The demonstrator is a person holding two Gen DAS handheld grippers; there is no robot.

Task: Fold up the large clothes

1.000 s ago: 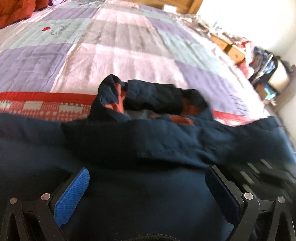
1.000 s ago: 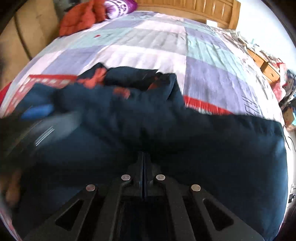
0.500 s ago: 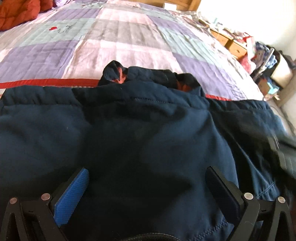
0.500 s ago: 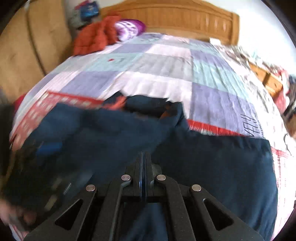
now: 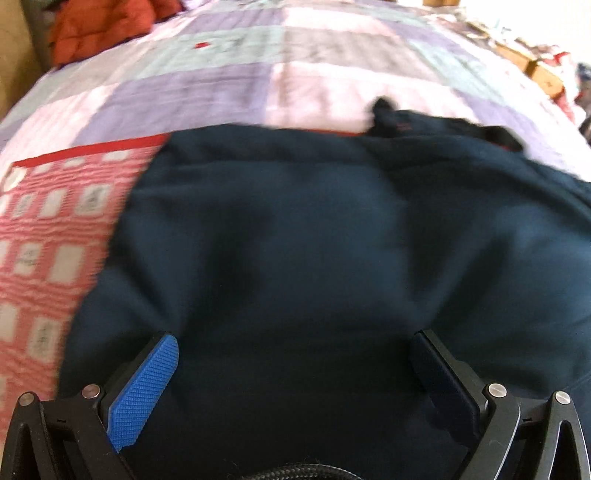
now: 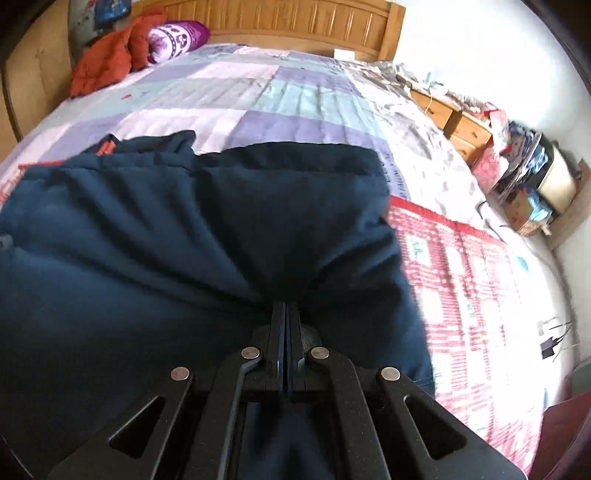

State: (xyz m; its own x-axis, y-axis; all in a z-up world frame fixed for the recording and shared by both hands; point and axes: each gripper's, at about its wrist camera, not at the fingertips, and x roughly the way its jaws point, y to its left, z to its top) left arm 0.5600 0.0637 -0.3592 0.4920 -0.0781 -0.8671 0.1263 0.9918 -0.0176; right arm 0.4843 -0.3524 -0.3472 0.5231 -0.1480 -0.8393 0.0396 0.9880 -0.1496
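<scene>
Pinching a fold of the navy garment [image 6: 207, 236] spread across the frame's centre on the quilted bed [image 6: 258, 92], the right gripper [image 6: 286, 314] is mid-fold, jaws clamped, while the left gripper [image 5: 295, 369] is gaping empty, likely needing an edge next.

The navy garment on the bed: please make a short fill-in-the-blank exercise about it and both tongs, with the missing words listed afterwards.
1. The navy garment lies on a patchwork quilt on the ____.
2. The left tongs stand ____ above the fabric, gripping nothing.
3. The right tongs are ____ on a pinch of the garment.
4. By the wooden headboard lies a crumpled ____ jacket.

Missing words: bed; open; shut; orange
</scene>
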